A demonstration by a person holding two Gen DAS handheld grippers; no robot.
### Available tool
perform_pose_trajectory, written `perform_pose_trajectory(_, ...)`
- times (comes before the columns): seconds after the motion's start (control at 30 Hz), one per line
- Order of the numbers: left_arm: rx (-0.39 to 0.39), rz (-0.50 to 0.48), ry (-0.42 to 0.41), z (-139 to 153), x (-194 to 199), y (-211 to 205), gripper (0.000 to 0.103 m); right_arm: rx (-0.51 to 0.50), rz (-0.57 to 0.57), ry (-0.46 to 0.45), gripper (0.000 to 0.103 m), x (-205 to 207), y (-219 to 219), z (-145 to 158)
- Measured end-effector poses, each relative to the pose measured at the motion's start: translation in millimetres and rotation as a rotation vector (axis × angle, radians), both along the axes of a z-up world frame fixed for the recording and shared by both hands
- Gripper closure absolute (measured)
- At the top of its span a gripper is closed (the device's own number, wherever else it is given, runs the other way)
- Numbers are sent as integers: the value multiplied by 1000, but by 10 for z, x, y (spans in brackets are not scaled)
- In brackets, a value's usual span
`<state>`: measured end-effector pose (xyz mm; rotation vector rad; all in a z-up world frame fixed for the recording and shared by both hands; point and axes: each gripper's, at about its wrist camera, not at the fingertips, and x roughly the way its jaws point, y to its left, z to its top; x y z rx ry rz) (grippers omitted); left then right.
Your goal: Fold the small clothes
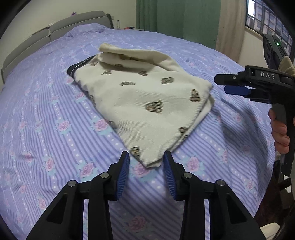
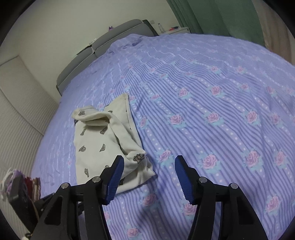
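Observation:
A small cream garment (image 1: 143,99) with dark printed motifs and a dark striped waistband lies folded on the purple floral bedspread (image 1: 46,114). My left gripper (image 1: 146,157) is open and empty, its blue pads either side of the garment's near corner, just above the bed. My right gripper (image 2: 149,160) is open and empty, hovering over the bedspread (image 2: 212,103) just right of the garment (image 2: 103,144). The right gripper also shows in the left wrist view (image 1: 224,84) at the right edge, held by a hand, clear of the cloth.
A grey headboard (image 1: 55,31) runs along the bed's far side. Green curtains (image 1: 177,16) and a window (image 1: 267,16) are behind. A nightstand with a bottle (image 2: 177,29) stands by the bed. Some clutter (image 2: 20,186) sits off the bed's left edge.

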<state>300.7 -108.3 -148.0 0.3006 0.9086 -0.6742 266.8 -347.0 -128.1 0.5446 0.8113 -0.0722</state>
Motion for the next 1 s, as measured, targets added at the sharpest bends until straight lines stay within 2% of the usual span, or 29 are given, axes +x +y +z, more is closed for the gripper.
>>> perform_pose_trajectory(0.1, -33, 31, 32, 6, 58, 46, 67, 19, 16, 12, 50, 102, 18, -65)
perform_pose_trajectory(0.13, -43, 42, 38, 15, 65, 55, 67, 18, 17, 26, 55, 144, 29, -95)
perform_pose_trajectory(0.27, -68, 78, 26, 54, 27, 68, 67, 39, 33, 51, 61, 284, 85, -195)
perform_pose_trajectory(0.3, -76, 86, 27, 60, 18, 70, 67, 42, 41, 56, 64, 308, 100, -213)
perform_pose_trajectory(0.33, -83, 92, 24, 74, 14, 77, 67, 44, 50, 62, 72, 327, 118, -223)
perform_pose_trajectory(0.4, -81, 113, 4, 76, -1, 63, 67, 30, 58, 60, 77, 331, 155, -206)
perform_pose_trajectory(0.5, -72, 117, 22, -1, 27, 21, 67, -5, 57, 45, 82, 311, 204, -137)
perform_pose_trajectory(0.53, -69, 124, 25, -20, 34, 8, 70, -17, 61, 50, 88, 317, 221, -124)
perform_pose_trajectory(0.57, -81, 138, 26, -17, 46, 14, 78, -30, 62, 52, 90, 319, 236, -113)
perform_pose_trajectory(0.6, -101, 143, 36, -4, 44, 31, 84, -39, 64, 48, 90, 312, 255, -90)
perform_pose_trajectory(0.7, -134, 168, 21, 80, -13, 84, 91, -52, 58, 15, 91, 221, 286, 37)
perform_pose_trajectory(0.83, -180, 212, 19, 168, -66, 187, 92, -47, 51, -37, 92, 56, 287, 205)
perform_pose_trajectory(1.0, -207, 289, 76, 80, -42, 360, 92, -63, 47, -3, 92, -34, 334, 137)
